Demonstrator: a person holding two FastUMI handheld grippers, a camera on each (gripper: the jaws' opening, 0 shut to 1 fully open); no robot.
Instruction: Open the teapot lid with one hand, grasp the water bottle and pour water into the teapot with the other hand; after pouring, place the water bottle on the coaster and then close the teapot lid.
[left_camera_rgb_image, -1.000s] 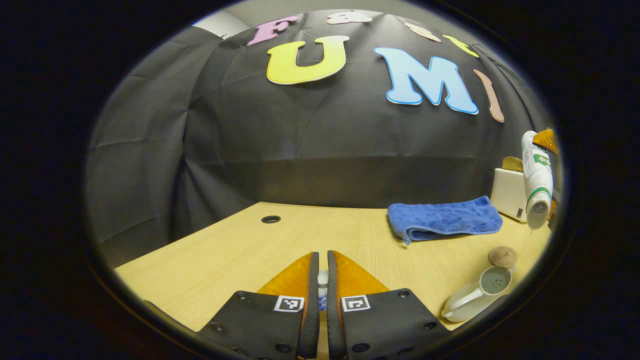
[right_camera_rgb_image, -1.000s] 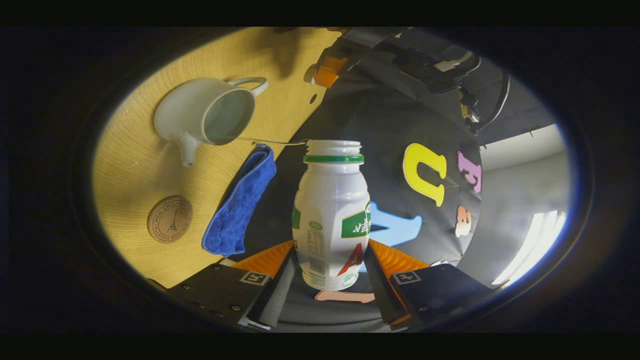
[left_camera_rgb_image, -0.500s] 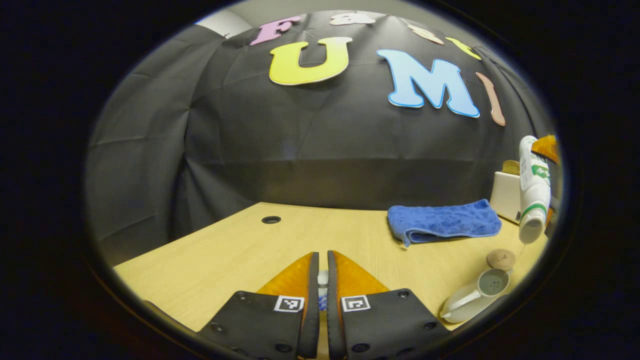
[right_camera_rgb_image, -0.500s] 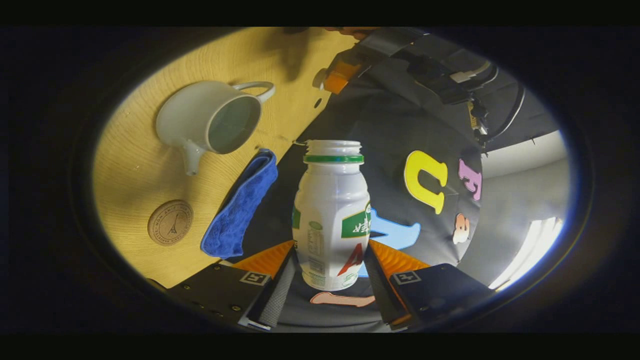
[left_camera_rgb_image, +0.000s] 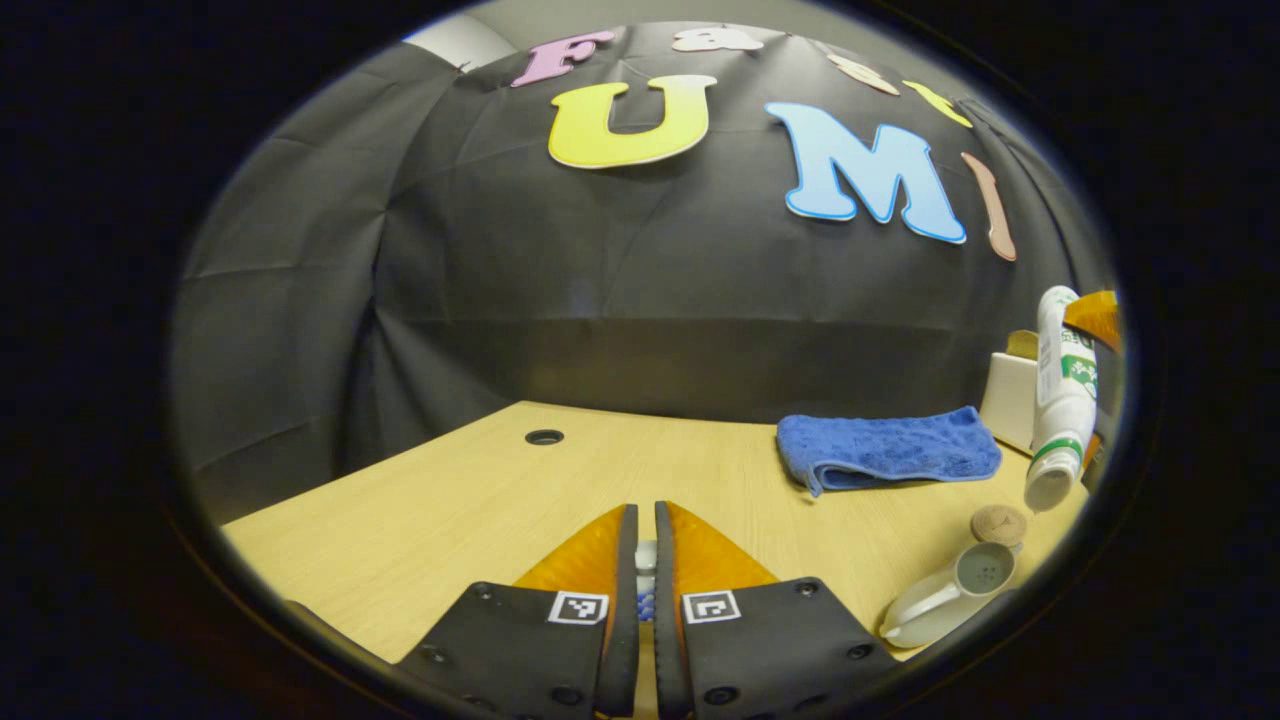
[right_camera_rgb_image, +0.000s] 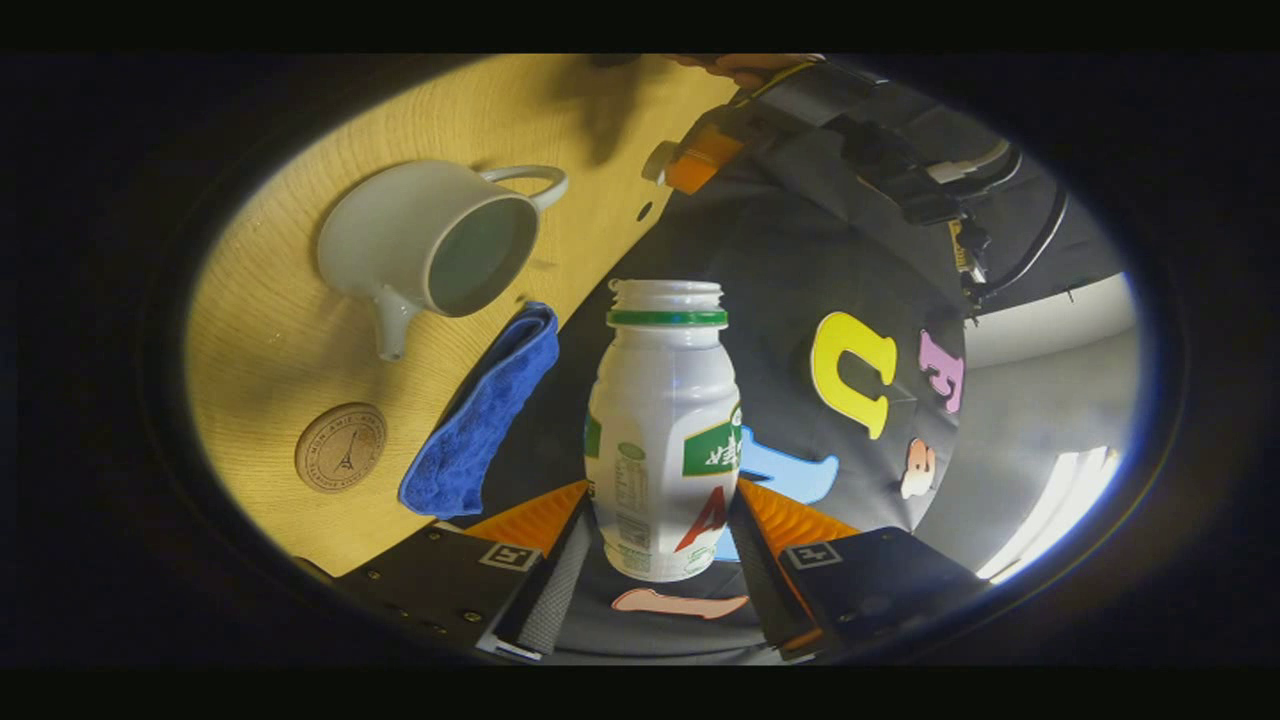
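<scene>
My right gripper (right_camera_rgb_image: 660, 500) is shut on a white water bottle (right_camera_rgb_image: 665, 440) with a green neck ring and no cap. In the left gripper view the bottle (left_camera_rgb_image: 1060, 400) hangs mouth down, just above and behind the white teapot (left_camera_rgb_image: 940, 600). The teapot (right_camera_rgb_image: 430, 245) stands open on the wooden table, with water inside. A round cork coaster (right_camera_rgb_image: 341, 447) lies beside its spout. My left gripper (left_camera_rgb_image: 645, 560) is held off to the side above the table, shut on a small white piece, the teapot lid (right_camera_rgb_image: 660, 160).
A folded blue cloth (left_camera_rgb_image: 890, 450) lies near the booth wall behind the coaster (left_camera_rgb_image: 1000, 522). A white box (left_camera_rgb_image: 1010, 400) stands at the table's far right. A cable hole (left_camera_rgb_image: 543, 437) is in the tabletop (left_camera_rgb_image: 450, 520) to the left.
The bottle has sunk lower, its mouth closer to the teapot. The thin stream of water seen one second ago is gone. My left gripper has hardly moved.
</scene>
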